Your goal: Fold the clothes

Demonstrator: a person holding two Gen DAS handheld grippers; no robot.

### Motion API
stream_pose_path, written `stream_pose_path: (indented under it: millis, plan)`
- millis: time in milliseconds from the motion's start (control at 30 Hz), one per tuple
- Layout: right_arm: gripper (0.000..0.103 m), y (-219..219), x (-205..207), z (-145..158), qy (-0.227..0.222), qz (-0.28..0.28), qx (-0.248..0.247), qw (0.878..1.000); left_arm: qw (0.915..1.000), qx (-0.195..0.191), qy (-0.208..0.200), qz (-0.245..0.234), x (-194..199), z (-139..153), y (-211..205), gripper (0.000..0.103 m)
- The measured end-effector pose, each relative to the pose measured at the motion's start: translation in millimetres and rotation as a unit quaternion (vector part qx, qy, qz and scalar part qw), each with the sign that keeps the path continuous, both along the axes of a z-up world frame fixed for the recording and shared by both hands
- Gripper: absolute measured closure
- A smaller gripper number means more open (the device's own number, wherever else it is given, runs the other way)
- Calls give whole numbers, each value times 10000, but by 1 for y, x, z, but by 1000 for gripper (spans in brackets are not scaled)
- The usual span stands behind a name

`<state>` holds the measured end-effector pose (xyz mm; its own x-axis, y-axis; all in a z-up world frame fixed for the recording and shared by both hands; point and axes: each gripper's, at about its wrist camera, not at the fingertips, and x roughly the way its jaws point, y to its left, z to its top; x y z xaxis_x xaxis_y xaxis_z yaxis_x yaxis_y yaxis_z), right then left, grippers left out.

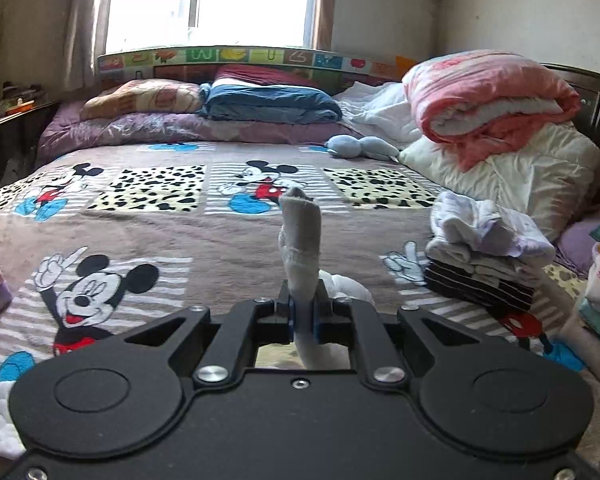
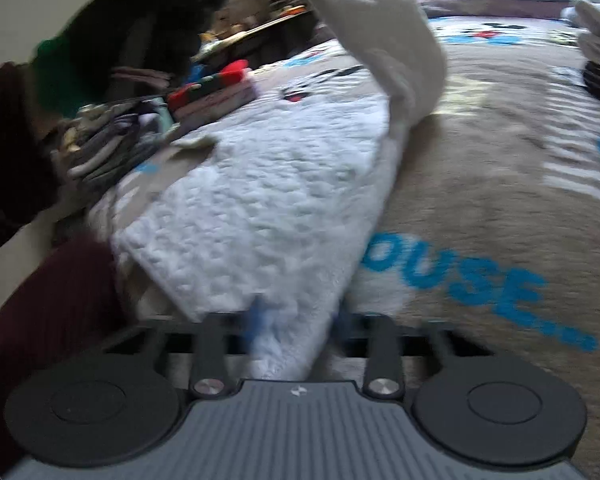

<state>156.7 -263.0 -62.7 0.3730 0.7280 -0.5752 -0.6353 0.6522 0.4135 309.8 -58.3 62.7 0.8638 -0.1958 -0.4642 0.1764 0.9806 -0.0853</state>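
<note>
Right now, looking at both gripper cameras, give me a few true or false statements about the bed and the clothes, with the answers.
1. The left gripper is clamped on a white garment. True.
2. The bedspread is plain blue. False: it shows cartoon mice.
3. A folded stack lies to the right in the left wrist view. True.
4. The right gripper has nothing between its fingers. False: white quilted fabric lies between them.

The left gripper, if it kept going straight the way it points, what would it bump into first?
Probably the cartoon mouse blanket on the bed. The left gripper, its jaws shut on a white garment, points slightly downward over open blanket; nothing else seems to lie in that line, though depth is hard to judge.
</note>
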Motion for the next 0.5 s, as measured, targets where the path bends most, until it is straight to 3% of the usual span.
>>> stream_pose_path:
  millis: [300, 500]
  plan:
    - [82, 23, -3, 18, -580, 208, -23, 9981, 9987, -370, 173, 298, 15, -10, 57, 96]
    - [82, 53, 2, 23, -696, 438, -104, 9966, 9972, -554, 252, 444, 22, -22, 79, 96]
